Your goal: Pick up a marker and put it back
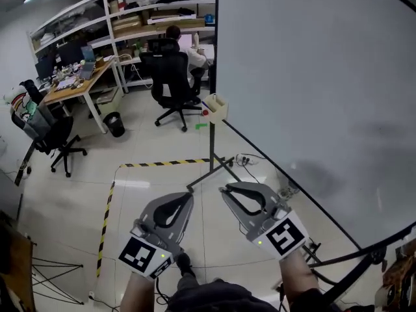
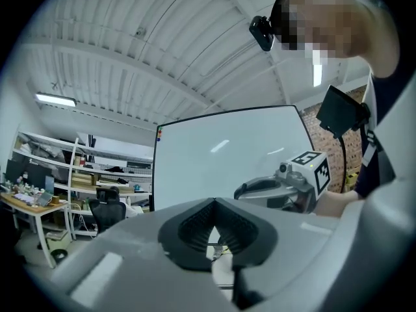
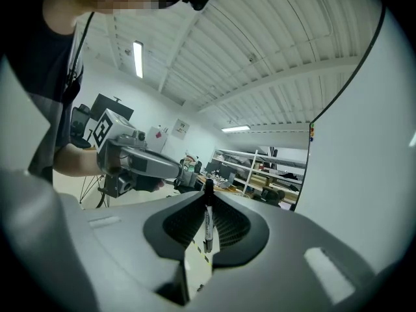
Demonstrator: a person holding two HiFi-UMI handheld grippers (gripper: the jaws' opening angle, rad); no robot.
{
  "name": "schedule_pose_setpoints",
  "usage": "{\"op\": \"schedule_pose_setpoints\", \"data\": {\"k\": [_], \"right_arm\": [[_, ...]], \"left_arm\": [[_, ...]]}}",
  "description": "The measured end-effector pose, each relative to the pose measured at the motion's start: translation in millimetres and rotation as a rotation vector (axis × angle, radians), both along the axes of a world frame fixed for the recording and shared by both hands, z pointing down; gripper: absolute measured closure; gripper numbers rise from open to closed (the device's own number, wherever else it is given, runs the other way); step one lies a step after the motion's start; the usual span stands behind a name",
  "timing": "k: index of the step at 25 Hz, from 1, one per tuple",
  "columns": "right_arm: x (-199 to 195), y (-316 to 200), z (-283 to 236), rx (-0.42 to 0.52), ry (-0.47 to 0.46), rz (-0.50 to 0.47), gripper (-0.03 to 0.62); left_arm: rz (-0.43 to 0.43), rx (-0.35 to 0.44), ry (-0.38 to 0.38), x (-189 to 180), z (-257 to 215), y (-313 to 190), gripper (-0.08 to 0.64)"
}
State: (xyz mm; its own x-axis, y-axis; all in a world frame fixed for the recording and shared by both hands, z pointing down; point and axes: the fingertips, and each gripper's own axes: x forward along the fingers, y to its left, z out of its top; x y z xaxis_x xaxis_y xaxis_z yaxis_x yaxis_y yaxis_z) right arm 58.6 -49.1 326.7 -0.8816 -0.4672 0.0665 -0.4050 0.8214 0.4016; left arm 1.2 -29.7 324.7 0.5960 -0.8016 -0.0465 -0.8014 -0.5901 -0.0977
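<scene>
Right tool point(image 3: 208, 197) pinches a marker point(image 3: 207, 226); left tool point(image 2: 214, 201) pressed together; whiteboard point(image 1: 312, 77) close alongside.

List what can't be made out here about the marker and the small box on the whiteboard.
- Print on the marker: right gripper view, too small and blurred.
- Marker in head view: hidden by the right gripper, which is shut on it.
- Inside of the box at the whiteboard edge: head view, too small, hidden by its own wall.
</scene>
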Motion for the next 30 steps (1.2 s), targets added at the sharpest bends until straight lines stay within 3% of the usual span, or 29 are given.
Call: {"op": "schedule_pose_setpoints", "data": {"k": [6, 10, 13, 26, 30], "right_arm": [[14, 18, -8, -0.004, -0.068, -0.049, 0.555], [18, 31, -1, -0.031, -0.078, -0.045, 0.555], [15, 36, 4, -0.049, -0.079, -0.04, 0.555], [-67, 142, 18, -0.061, -0.007, -0.023, 0.555], [-83, 175, 23, -0.084, 0.044, 0.009, 0.555]], "left_arm": [[-0.045, 0.011, -0.022, 13, -15, 25, 0.554], [-0.05, 0.028, 0.008, 17, -21, 37, 0.554], [-0.05, -0.007, -0.034, 14, -6, 44, 0.554], [-0.057, -0.008, 0.062, -73, 3, 150, 0.554], [-0.05, -0.012, 0.059, -94, 7, 179, 0.554]]}}
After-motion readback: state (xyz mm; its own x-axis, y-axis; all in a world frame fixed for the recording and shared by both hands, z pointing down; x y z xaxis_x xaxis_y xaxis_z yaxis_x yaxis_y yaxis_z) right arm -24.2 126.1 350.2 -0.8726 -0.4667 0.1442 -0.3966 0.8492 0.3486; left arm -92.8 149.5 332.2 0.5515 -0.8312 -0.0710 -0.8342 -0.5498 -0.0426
